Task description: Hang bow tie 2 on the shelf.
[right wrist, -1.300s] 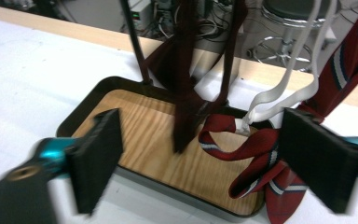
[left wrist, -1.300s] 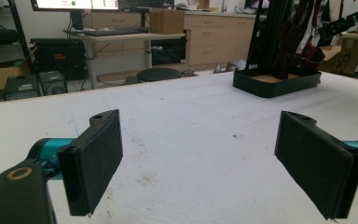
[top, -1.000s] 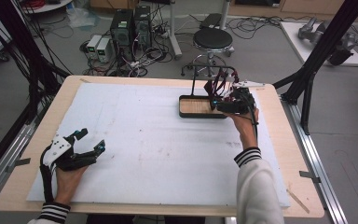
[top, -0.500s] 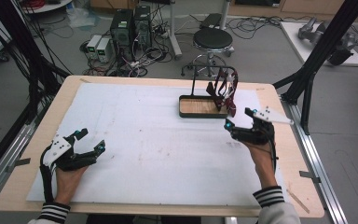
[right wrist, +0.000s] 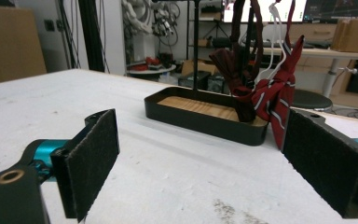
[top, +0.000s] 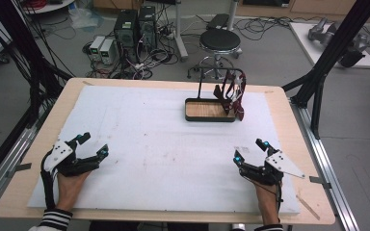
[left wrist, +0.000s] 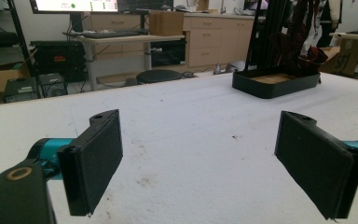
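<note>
Right claw [top: 250, 150] withdrew; one tray [top: 210, 117].

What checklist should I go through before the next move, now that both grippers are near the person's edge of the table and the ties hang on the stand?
1. Left gripper open and holding nothing: ok, its jaws stand wide apart in the left gripper view.
2. Right gripper open and holding nothing: ok, nothing sits between its jaws in the right gripper view.
3. Ties on the stand: ok, they hang from its top; one end drops outside the tray.
4. Tray flat on the white mat: ok.
5. Ties hooked firmly on the stand: cannot tell, the top is cut off or too small.
6. Path from the right gripper to the stand free: ok, bare mat between them.
</note>
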The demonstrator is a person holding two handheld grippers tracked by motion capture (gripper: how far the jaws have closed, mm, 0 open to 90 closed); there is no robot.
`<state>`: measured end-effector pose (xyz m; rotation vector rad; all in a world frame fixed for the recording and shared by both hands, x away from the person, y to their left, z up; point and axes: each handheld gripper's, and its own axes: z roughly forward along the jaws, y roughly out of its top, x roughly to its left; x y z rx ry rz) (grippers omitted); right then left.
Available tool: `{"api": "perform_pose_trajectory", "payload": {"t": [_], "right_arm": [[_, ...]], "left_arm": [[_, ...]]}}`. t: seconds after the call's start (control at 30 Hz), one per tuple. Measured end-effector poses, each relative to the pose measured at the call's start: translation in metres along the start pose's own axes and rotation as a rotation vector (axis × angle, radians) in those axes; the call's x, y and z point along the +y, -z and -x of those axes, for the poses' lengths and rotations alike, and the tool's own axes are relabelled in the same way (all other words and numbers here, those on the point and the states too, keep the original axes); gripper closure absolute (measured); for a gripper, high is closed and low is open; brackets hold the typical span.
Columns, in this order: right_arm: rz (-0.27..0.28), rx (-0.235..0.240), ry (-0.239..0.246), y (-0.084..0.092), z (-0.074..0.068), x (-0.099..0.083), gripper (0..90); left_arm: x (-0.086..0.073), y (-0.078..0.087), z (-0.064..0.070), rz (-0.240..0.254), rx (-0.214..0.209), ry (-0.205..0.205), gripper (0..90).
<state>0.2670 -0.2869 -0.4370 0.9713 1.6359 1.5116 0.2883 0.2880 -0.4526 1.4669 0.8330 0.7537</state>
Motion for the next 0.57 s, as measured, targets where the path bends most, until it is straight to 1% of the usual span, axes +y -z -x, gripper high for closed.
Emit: {"api": "perform_pose_trajectory", "payload": {"t": [0.1, 0.17, 0.2, 0.23, 0.27, 0.37, 0.4, 0.57], "right_arm": [[0.010, 0.005, -0.024, -0.003, -0.001, -0.009, 10.6], [0.004, 0.013, -0.055, -0.005, -0.001, -0.016, 10.6], [0.011, 0.010, -0.048, -0.004, -0.002, -0.016, 10.6], [0.028, 0.015, -0.055, -0.003, -0.002, -0.016, 10.6], [0.024, 0.020, -0.057, -0.004, -0.002, -0.016, 10.6], [0.018, 0.028, -0.030, -0.005, -0.003, -0.016, 10.6], [0.014, 0.024, -0.034, -0.004, -0.004, -0.016, 10.6], [0.010, 0.024, -0.008, -0.005, -0.007, -0.016, 10.7]], "left_arm": [[0.000, 0.000, 0.000, 0.000, -0.002, -0.001, 15.4], [0.000, 0.000, 0.000, 0.001, -0.001, 0.003, 15.4], [0.000, 0.001, 0.000, 0.003, -0.001, 0.001, 15.4], [0.000, 0.000, 0.000, 0.004, 0.000, 0.001, 15.4], [0.000, 0.000, 0.000, 0.004, 0.000, 0.001, 15.4], [0.000, 0.000, 0.000, 0.002, 0.001, 0.002, 15.4], [0.000, 0.000, 0.000, 0.001, 0.002, 0.000, 15.4], [0.000, 0.000, 0.000, 0.003, 0.005, -0.001, 15.4]]}}
